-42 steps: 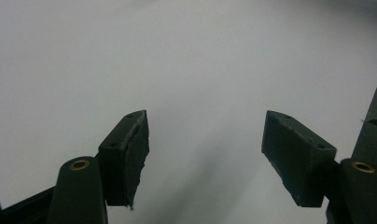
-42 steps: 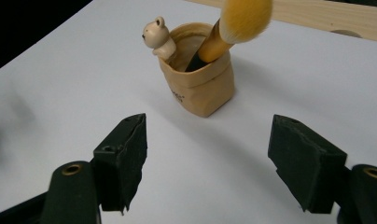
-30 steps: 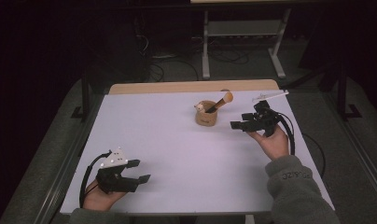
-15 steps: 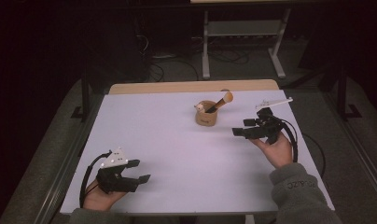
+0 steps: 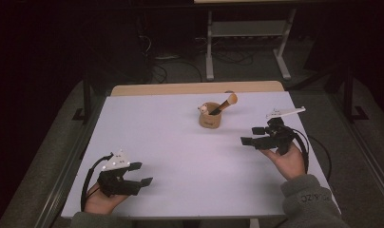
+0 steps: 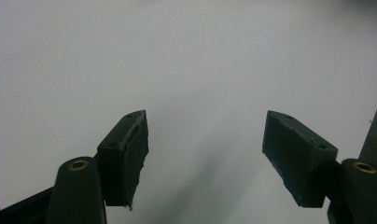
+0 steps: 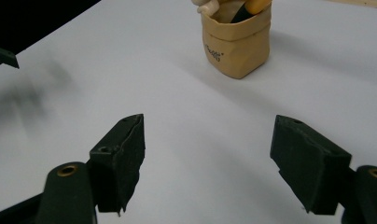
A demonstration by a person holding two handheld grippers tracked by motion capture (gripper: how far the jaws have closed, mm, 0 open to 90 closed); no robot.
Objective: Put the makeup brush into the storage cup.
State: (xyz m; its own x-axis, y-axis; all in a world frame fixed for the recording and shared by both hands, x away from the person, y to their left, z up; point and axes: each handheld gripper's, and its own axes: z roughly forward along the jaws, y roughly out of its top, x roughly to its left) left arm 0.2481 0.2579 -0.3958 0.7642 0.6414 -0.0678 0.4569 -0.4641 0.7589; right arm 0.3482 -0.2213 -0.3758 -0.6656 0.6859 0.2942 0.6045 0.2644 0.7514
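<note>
The right tool (image 5: pixel 249 135) is seen at about four o'clock on the white table (image 5: pixel 180 142), held in a hand (image 5: pixel 291 161) with a grey sleeve (image 5: pixel 311 204) behind it. Its jaws are spread, with nothing between them; in the right gripper view only bare table is seen between the two black pads (image 7: pixel 126 161). A slight further spreading of these jaws is noted, too small to count as a change of state.

The nearest thing to this tool is a small tan paper bag (image 5: pixel 210 115), standing upright slightly past the table's centre, toward one o'clock. The bag lies at about ten o'clock from the right tool, near it but clearly apart and untouched. In the right gripper view the bag (image 7: pixel 235 39) is seen ahead of the jaws at about twelve o'clock, with dark printed lettering on its side. A brush (image 5: pixel 225 103) with a pale tip is seen leaning out of the bag toward two o'clock, and a small pale object (image 5: pixel 203 109), too small to identify, rests at the bag's rim.

The left tool (image 5: pixel 140 173) is seen at about seven o'clock on the table, held in the other hand (image 5: pixel 102 199). Its jaws are likewise spread and empty; in the left gripper view plain table surface is recorded between the pads (image 6: pixel 128 156). The two tools are well apart.
</note>
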